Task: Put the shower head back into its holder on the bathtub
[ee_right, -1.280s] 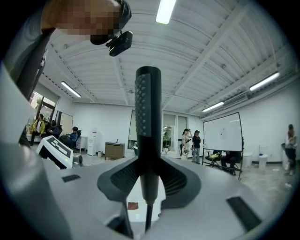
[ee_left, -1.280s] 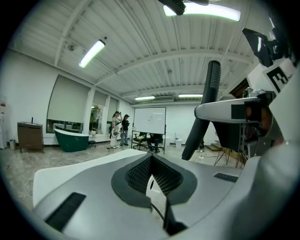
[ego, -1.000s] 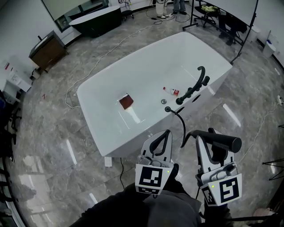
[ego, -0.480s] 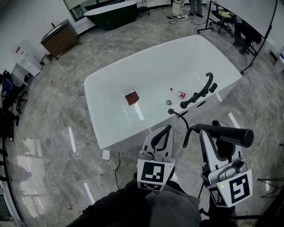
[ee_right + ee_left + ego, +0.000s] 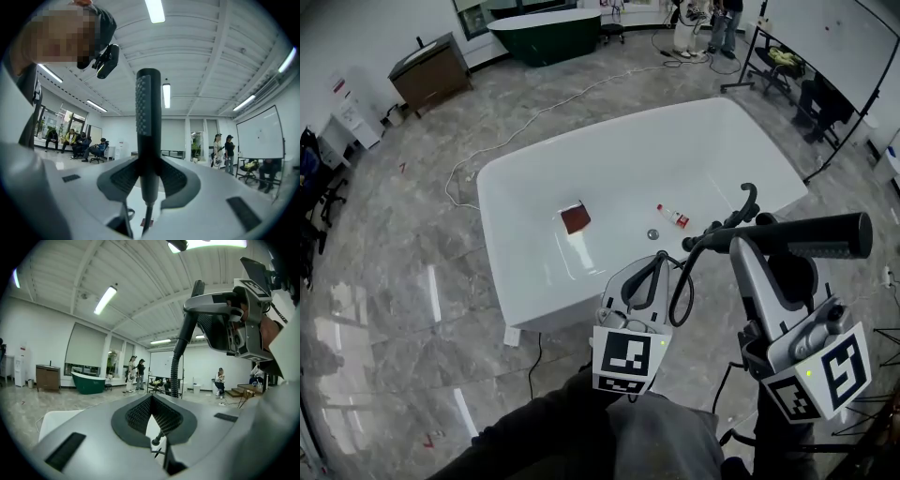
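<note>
My right gripper (image 5: 748, 247) is shut on the black stick-shaped shower head (image 5: 802, 235), which lies level above the tub's right rim. In the right gripper view the shower head (image 5: 148, 136) stands upright between the pads. Its black hose (image 5: 680, 281) loops down in front of my left gripper (image 5: 657, 260), whose jaws are shut with nothing in them. The left gripper view shows the shower head (image 5: 213, 305) and the hose (image 5: 178, 362) up to the right. The black tap set with the holder (image 5: 733, 217) sits on the white bathtub (image 5: 675, 159) rim, just beyond the right gripper.
Inside the tub lie a brown-red square cloth (image 5: 575, 219), a small bottle (image 5: 673, 217) and the drain (image 5: 653, 233). A white cable (image 5: 516, 127) runs over the marble floor. Behind stand a dark green tub (image 5: 546, 28), a wooden cabinet (image 5: 431, 67) and a black rack (image 5: 783, 61).
My right gripper has risen with the shower head and come nearer the camera, pulling the hose up into a loop. The view has shifted, and the left gripper stays shut.
</note>
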Action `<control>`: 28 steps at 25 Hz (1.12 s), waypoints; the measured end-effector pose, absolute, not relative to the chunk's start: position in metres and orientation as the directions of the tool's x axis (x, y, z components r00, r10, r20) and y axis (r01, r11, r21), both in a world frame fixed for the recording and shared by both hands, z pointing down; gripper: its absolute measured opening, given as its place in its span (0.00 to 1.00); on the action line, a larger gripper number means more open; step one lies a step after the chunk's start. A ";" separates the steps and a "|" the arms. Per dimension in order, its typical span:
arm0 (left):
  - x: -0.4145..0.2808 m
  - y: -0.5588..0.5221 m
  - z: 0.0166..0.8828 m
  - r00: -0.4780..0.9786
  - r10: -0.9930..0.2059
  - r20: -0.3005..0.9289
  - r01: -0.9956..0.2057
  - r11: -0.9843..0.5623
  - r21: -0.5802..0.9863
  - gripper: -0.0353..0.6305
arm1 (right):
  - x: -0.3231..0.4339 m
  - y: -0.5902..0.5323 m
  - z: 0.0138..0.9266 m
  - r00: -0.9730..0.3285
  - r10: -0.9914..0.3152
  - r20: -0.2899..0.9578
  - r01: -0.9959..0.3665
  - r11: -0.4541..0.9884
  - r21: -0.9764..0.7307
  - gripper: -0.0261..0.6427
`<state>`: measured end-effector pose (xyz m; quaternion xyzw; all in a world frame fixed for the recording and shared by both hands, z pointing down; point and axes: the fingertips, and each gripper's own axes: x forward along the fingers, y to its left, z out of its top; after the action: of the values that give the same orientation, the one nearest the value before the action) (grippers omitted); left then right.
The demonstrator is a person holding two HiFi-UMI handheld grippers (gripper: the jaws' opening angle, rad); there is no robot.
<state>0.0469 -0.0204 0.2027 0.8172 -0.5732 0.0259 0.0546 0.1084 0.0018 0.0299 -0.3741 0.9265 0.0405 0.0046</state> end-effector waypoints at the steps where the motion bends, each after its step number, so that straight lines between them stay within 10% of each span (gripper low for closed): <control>1: 0.042 -0.024 0.201 0.340 -0.935 0.097 -0.940 -0.335 0.060 0.06 | 0.104 0.000 0.028 -0.720 -0.692 -0.042 -0.693 0.717 0.076 0.25; 28: -0.001 -0.103 0.167 0.346 -0.938 -0.015 -0.930 -0.345 0.128 0.06 | 0.058 -0.078 -0.081 -0.760 -0.636 -0.133 -0.650 0.735 0.196 0.25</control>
<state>-0.0013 -0.1034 0.1670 0.8189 -0.5703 -0.0429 0.0485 0.0583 -0.0777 -0.0809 -0.3454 0.9309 0.1158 0.0284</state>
